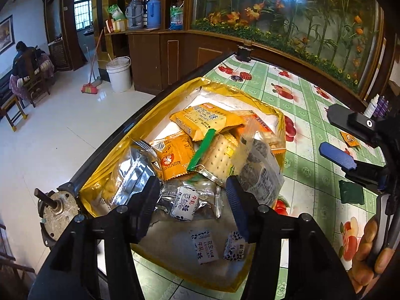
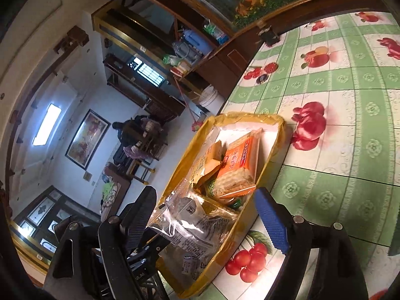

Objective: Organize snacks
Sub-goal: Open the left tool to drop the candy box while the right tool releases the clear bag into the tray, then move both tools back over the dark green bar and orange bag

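A yellow-taped box (image 1: 100,175) of snacks sits at the table's left edge. It holds a yellow cracker packet (image 1: 207,122), an orange packet (image 1: 175,157), a clear packet with dark contents (image 1: 260,170), a silver packet (image 1: 132,172) and small white candies (image 1: 203,247). My left gripper (image 1: 192,195) hangs open over the box's near end, a candy packet (image 1: 186,202) below its gap. My right gripper (image 1: 335,137) stands open to the right of the box. In the right wrist view my right gripper (image 2: 206,215) is open at the box (image 2: 250,118), near the clear packet (image 2: 190,220) and an orange cracker packet (image 2: 237,165).
The table wears a green fruit-print cloth (image 1: 300,95). A dark green packet (image 1: 351,192) and a small orange packet (image 1: 350,138) lie on it to the right. A metal motor (image 1: 57,210) is fixed at the table's left edge. A person (image 1: 25,62) sits far off.
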